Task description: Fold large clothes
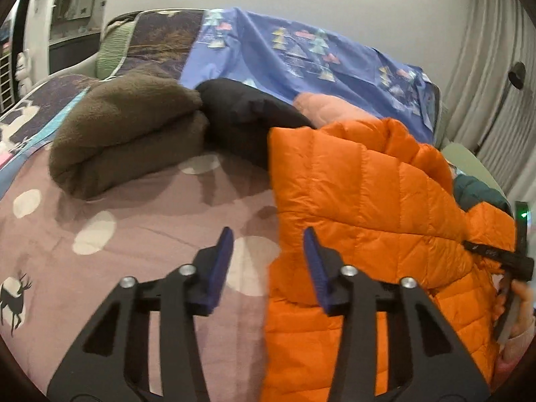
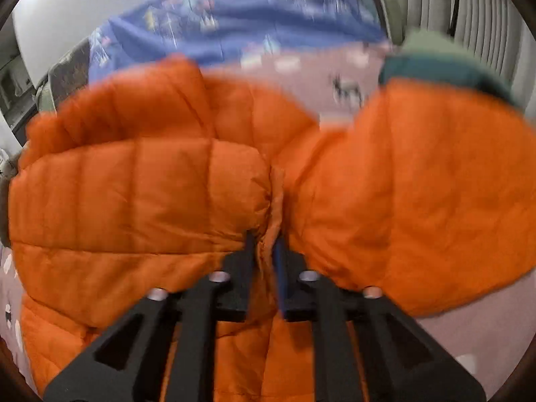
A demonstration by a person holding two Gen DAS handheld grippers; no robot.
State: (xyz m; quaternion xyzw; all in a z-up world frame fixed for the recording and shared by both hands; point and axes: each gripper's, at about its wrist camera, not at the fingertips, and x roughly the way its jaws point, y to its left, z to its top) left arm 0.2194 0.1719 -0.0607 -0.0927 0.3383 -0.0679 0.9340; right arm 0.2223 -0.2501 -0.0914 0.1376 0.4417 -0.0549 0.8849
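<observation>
An orange quilted puffer jacket lies bunched on the right half of the bed. In the left wrist view my left gripper hovers at the jacket's left edge, open, with nothing pressed between its blue pads. In the right wrist view the jacket fills the frame, blurred, and my right gripper is shut on a fold of its orange fabric. That gripper also shows at the far right of the left wrist view, held by a hand at the jacket's right side.
A mauve bedspread with white dots and deer covers the bed. A folded brown fleece, a black garment and a pink one lie behind. A blue sheet is draped at the back. A teal garment lies right, curtains beyond.
</observation>
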